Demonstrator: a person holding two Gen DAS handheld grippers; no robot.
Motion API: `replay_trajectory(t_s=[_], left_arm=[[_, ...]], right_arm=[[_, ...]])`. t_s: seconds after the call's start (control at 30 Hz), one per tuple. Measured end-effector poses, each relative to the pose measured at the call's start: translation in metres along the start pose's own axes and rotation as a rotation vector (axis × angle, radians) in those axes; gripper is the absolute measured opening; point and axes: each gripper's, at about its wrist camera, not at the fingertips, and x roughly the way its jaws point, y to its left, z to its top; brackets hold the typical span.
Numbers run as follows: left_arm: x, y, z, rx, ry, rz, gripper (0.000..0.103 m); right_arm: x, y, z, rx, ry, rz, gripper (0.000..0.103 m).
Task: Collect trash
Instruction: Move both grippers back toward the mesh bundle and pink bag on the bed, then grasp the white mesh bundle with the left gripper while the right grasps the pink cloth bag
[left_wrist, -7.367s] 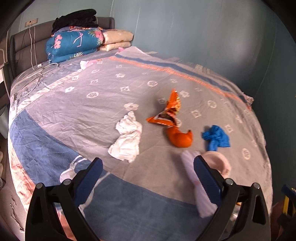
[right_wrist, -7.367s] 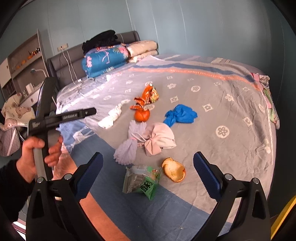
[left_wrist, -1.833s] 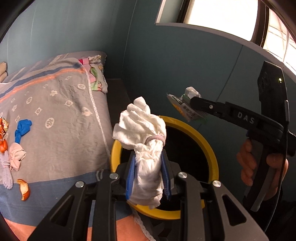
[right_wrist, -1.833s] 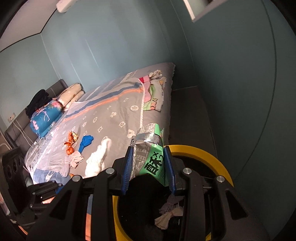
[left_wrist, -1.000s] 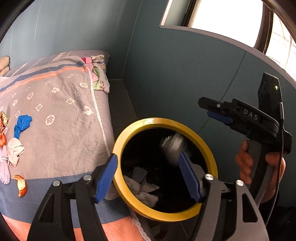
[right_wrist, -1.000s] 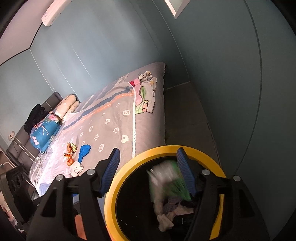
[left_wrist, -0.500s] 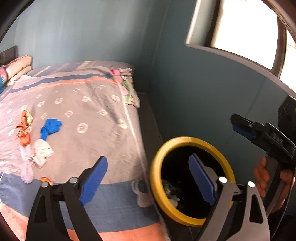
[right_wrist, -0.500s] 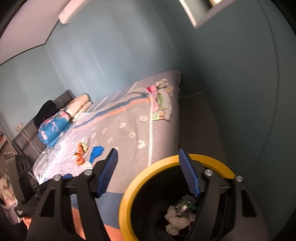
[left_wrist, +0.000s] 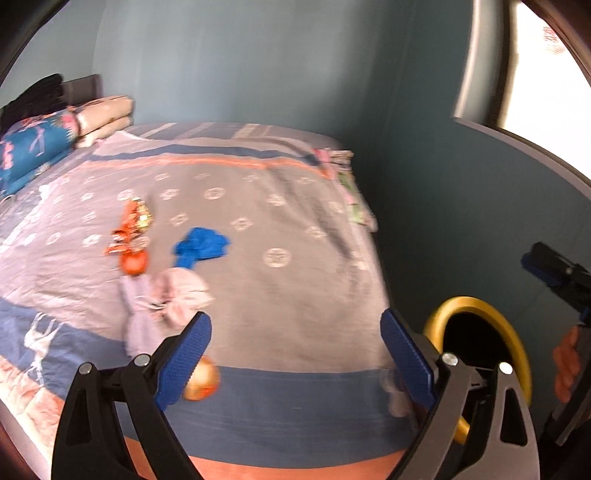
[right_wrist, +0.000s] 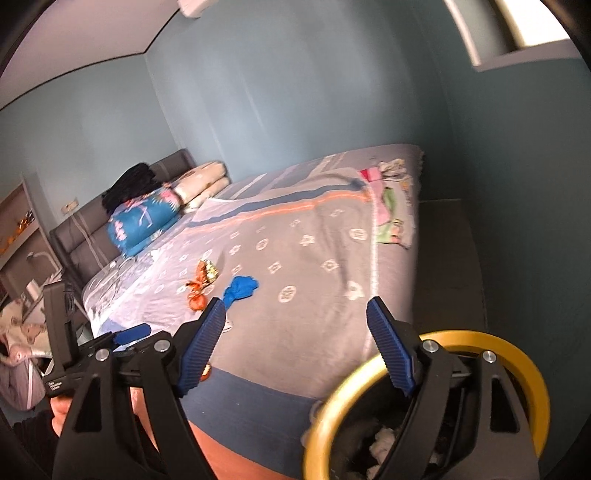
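Now, with the left gripper (left_wrist: 295, 356) and right gripper (right_wrist: 295, 350) both empty, jaws just opened wide, go for the orange peel (left_wrist: 201, 380) at the bed's (left_wrist: 295, 295) near edge, closing gently.

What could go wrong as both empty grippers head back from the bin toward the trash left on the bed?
The orange peel lies at the bed's near edge, so a clumsy grab could knock it off. The pink cloth touches the orange wrapper and blue scrap; the left gripper might snag several together.
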Motion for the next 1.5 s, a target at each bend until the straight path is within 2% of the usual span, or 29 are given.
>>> replay_trajectory(t_s=[0.37, 0.53, 0.7, 0.83, 1.07, 1.3, 1.37, 1.5], left_arm=[[0.023, 0.101, -0.015, -0.092, 0.051, 0.154, 0.089], [0.04, 0.13, -0.023, -0.134, 0.088, 0.183, 0.089], [0.058, 0.154, -0.03, -0.165, 0.118, 0.202, 0.089], [0.071, 0.172, -0.033, -0.198, 0.144, 0.207, 0.089], [0.095, 0.184, -0.034, -0.213, 0.187, 0.189, 0.086], [0.116, 0.19, -0.038, -0.247, 0.213, 0.15, 0.077], [0.121, 0.192, -0.038, -0.257, 0.22, 0.136, 0.07], [0.129, 0.195, -0.04, -0.262, 0.233, 0.114, 0.063]], right_arm=[[0.099, 0.073, 0.011, -0.116, 0.147, 0.084, 0.075], [0.156, 0.106, 0.008, -0.171, 0.237, 0.142, 0.075], [0.223, 0.134, -0.002, -0.208, 0.364, 0.209, 0.075], [0.266, 0.152, -0.012, -0.231, 0.442, 0.248, 0.075], [0.326, 0.17, -0.027, -0.245, 0.543, 0.268, 0.075], [0.37, 0.182, -0.036, -0.265, 0.583, 0.259, 0.075], [0.38, 0.187, -0.037, -0.286, 0.594, 0.247, 0.074], [0.403, 0.195, -0.044, -0.314, 0.633, 0.226, 0.074]])
